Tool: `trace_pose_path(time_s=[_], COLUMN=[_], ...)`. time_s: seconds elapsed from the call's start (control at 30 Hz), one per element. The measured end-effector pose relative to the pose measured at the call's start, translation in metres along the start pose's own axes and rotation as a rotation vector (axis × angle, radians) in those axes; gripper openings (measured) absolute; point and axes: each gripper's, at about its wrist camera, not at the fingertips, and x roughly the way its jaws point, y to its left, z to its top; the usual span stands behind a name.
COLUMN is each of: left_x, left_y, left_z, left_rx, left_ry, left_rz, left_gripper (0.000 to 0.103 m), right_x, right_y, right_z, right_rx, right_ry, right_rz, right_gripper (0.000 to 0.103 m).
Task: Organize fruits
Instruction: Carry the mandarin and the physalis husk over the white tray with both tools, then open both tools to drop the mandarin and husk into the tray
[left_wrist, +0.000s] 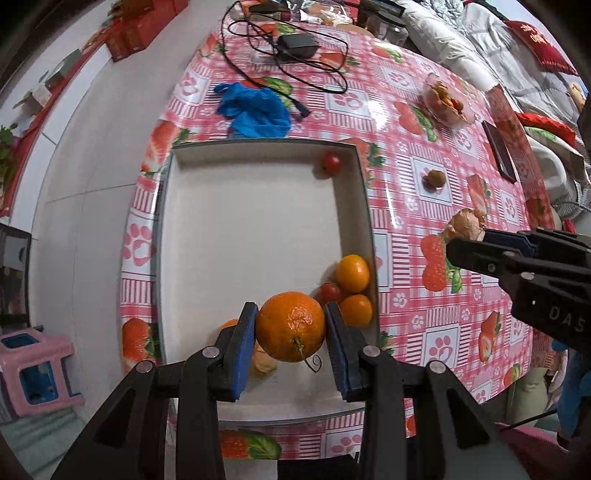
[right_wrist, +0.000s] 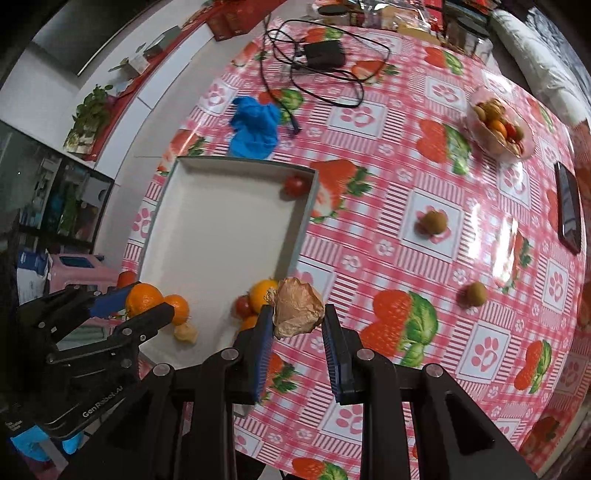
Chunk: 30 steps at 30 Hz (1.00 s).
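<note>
From the left wrist view, a strawberry-print tablecloth (left_wrist: 417, 184) fills the frame, white floor at upper left, a pink stool (left_wrist: 33, 373) at lower left. The left gripper (left_wrist: 291, 328) clamps a stemmed orange (left_wrist: 290, 326) above the near end of the white tray (left_wrist: 255, 236); a tomato (left_wrist: 331, 163) lies in the tray's upper right corner.

The right wrist view adds more — a potted plant (right_wrist: 92, 110) at upper left, and a second brown fruit (right_wrist: 475, 294) at centre right. The right gripper (right_wrist: 297, 328) pinches a papery husked fruit (right_wrist: 297, 312) beside the tray's right wall, at frame centre.
</note>
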Motion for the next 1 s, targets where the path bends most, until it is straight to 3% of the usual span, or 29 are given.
trace_pose_path(time_s=[1.0], left_x=[0.008], left_y=[0.046], left_z=[-0.008], left_rx=[-0.031], left_ry=[0.027], left_rz=[0.031], left_gripper=[0.04], right_x=[0.021], right_y=[0.053], right_z=[0.011], right_rx=[-0.081], right_ry=[0.045], right_rz=[0.02], right_gripper=[0.028])
